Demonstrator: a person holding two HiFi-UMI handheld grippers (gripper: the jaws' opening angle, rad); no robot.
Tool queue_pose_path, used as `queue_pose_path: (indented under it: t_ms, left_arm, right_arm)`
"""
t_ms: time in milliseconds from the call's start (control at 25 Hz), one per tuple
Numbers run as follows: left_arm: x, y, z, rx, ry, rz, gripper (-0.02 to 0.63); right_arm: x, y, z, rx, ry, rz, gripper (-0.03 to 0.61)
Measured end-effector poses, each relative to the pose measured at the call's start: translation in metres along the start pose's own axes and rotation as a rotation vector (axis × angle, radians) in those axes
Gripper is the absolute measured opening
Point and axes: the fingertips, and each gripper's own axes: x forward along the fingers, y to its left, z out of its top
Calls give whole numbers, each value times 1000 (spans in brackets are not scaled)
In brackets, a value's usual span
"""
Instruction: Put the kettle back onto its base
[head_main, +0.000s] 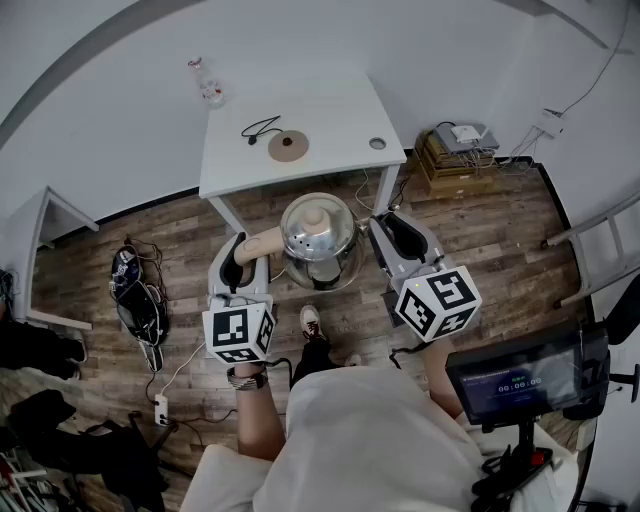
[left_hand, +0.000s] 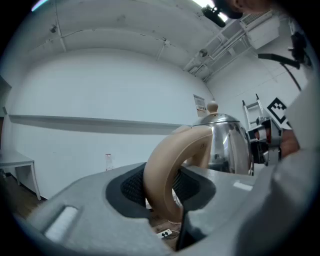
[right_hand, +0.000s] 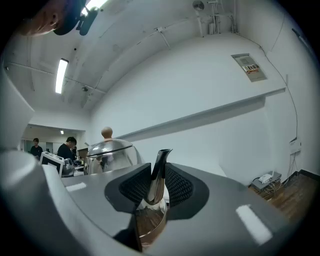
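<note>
In the head view, the polished steel kettle (head_main: 318, 235) with its domed lid hangs over the wooden floor (head_main: 480, 230). It is just short of the white table (head_main: 330, 120), where its round brown base (head_main: 287, 146) waits, and it is carried between the left gripper (head_main: 238, 265) and the right gripper (head_main: 395, 235), probably to keep it level. The left gripper view shows those jaws clenched on the curved beige handle (left_hand: 165, 170), the natural carrying point. In the right gripper view, the jaws pinch the thin steel spout (right_hand: 157, 175), likely steadying the far side against swinging.
</note>
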Motion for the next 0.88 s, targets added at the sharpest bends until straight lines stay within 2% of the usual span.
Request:
queue_pose_path:
  t_ms: [480, 880]
  left_arm:
    - [4, 4, 5, -19, -7, -2, 127]
    - [56, 29, 3, -22, -4, -14, 127]
  right_arm:
    - [6, 0, 9, 22, -30, -1, 92]
    - [61, -22, 14, 22, -34, -12, 92]
